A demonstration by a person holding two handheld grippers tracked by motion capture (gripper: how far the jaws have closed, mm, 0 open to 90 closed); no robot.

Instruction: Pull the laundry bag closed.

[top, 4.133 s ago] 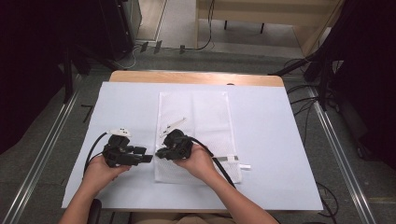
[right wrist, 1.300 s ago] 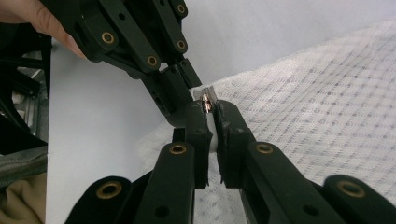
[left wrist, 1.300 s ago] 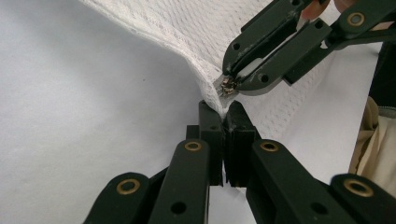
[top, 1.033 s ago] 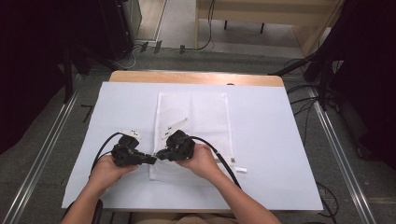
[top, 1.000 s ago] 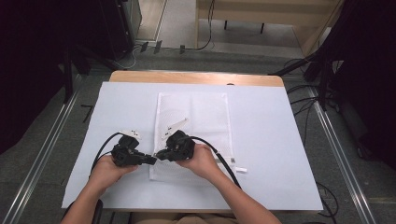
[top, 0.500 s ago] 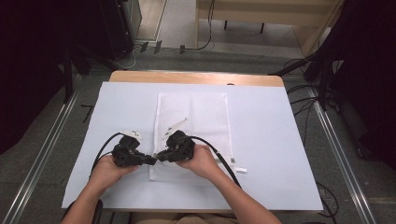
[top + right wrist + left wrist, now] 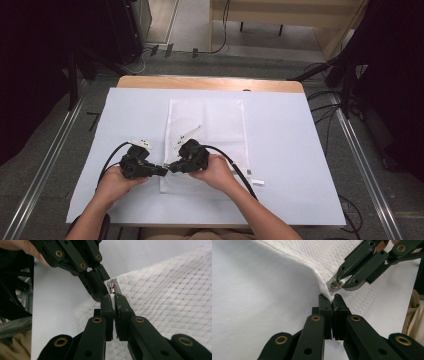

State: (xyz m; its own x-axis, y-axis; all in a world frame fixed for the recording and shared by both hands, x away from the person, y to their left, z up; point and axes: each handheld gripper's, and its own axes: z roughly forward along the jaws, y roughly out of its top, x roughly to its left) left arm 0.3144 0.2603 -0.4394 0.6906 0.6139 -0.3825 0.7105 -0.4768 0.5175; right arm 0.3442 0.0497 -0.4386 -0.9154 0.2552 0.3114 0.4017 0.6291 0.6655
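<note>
A white mesh bag [image 7: 207, 130] lies flat on the white-covered table [image 7: 300, 150]. Both grippers meet at its near left corner. My left gripper [image 7: 164, 171] [image 7: 332, 300] is shut on the fabric edge of that corner, which rises in a fold from the table. My right gripper [image 7: 172, 167] [image 7: 112, 298] comes in from the right and is shut on the white pull tab [image 7: 344, 280] of the zipper. The small metal slider [image 7: 334, 285] [image 7: 112, 287] sits right between the two sets of jaws. A hand holds each gripper.
A loose white strip [image 7: 187, 132] lies on the bag's middle. Cables trail from both grippers, the right one [image 7: 240, 167] across the bag's near right part. The wooden table edge [image 7: 210, 83] runs along the far side, and metal rails [image 7: 50, 155] flank the table.
Since four seconds ago the left gripper has shifted slightly right, bringing its jaws up to the right gripper's at the bag's corner. Over the last second nothing has visibly moved.
</note>
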